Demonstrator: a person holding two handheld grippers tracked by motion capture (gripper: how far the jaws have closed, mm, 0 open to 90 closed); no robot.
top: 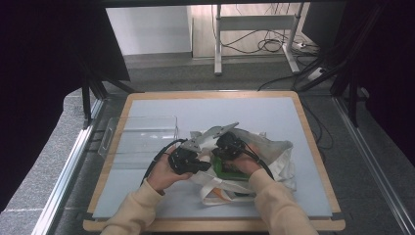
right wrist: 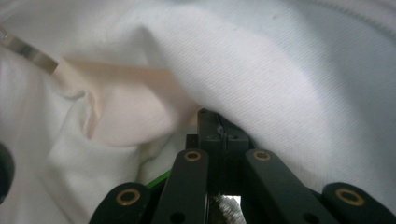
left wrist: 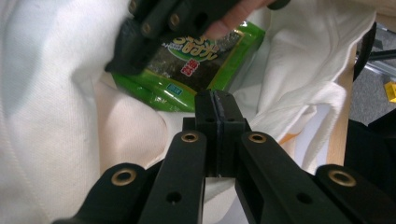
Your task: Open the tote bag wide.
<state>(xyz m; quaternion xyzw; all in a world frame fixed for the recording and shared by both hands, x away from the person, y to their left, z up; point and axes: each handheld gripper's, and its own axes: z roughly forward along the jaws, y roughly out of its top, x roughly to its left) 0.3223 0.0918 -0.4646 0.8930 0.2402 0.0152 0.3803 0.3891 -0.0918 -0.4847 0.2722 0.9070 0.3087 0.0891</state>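
Where the desk (top: 147, 196) carries a pale grey mat (top: 274, 117), a white cloth bag (top: 274, 152) lies. Both tongs, left (top: 208, 165) and right (top: 221, 157), are pressed together on bag cloth. Cables (top: 264, 44) trail across the floor (top: 161, 73) behind.

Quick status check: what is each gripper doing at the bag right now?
Left gripper: fingers shut, apparently pinching the white cloth bag at its edge.
Right gripper: fingers shut inside the bag beside the green snack packet; whether they grip anything cannot be told.
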